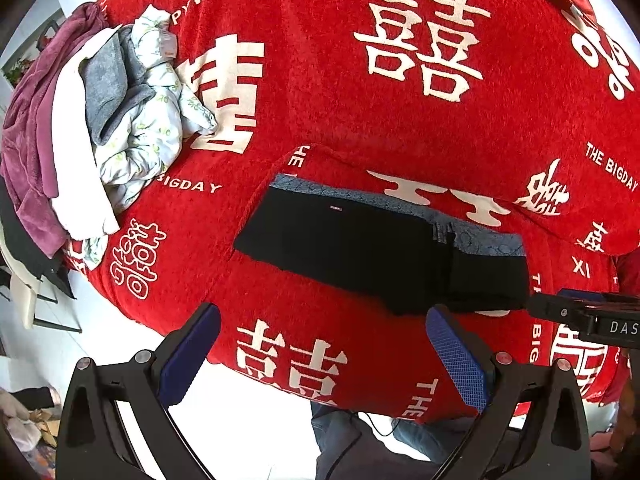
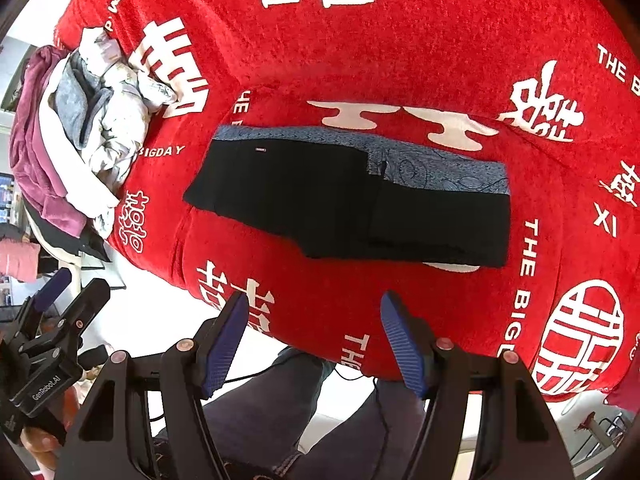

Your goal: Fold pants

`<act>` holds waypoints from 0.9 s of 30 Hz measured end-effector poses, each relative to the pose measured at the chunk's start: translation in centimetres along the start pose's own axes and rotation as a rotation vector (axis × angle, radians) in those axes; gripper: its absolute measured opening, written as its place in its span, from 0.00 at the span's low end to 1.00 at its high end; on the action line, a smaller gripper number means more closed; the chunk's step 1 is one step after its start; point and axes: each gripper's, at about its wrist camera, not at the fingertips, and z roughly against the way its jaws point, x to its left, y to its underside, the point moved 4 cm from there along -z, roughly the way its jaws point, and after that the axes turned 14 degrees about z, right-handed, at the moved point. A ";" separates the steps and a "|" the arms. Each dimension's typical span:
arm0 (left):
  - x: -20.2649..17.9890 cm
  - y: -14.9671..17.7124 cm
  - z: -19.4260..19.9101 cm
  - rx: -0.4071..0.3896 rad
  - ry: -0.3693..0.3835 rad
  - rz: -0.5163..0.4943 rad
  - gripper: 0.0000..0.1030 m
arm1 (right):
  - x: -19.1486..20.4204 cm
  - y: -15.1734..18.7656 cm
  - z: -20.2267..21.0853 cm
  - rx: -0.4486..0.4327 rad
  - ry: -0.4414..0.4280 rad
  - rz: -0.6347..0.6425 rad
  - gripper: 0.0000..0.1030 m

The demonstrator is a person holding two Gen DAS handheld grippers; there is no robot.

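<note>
My left gripper [image 1: 320,344] has its jaws spread wide and empty, hanging over the near edge of the bed, just short of the pants [image 1: 380,252]. My right gripper [image 2: 314,334] is the same: jaws released, nothing between the blue pads [image 2: 402,344], stopped just short of the pants' near hem. I judge both are held back and apart so the fabric lies undisturbed while I check the fold.

The pants [image 2: 348,204] lie flat on the red wedding blanket [image 2: 420,40], already doubled into a compact black rectangle, with the blue patterned waistband [image 2: 436,170] along their far edge and one layer lapped over the other toward their right end. They sit on a raised fold of the blanket, probably because that gives a flat working patch. To me the fold looks near done; a further halving would need a grip at one short end.

Well left of the pants, a pile of other clothes [image 1: 100,120] waits at the bed's edge, kept clear of the working patch.
</note>
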 end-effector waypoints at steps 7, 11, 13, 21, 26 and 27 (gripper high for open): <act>0.0 -0.3 0.2 -0.014 -0.042 -0.009 1.00 | -0.3 -0.1 -0.3 0.004 -0.025 -0.016 0.70; -0.1 -0.4 0.3 -0.023 -0.052 -0.008 1.00 | -0.4 -0.3 -0.4 0.001 -0.033 -0.021 0.70; 0.0 -0.3 0.4 -0.025 -0.057 0.001 1.00 | -0.3 -0.4 -0.5 0.005 -0.035 -0.016 0.70; 1.2 -0.4 0.5 -0.029 -0.064 0.058 1.00 | 0.2 -0.7 -1.2 0.042 -0.037 0.021 0.70; 2.0 -0.3 0.1 -0.012 -0.066 0.091 1.00 | 0.9 -0.8 -1.4 0.052 -0.032 0.048 0.70; 2.0 -0.3 0.0 -0.010 -0.067 0.093 1.00 | 0.9 -0.7 -1.5 0.056 -0.034 0.048 0.70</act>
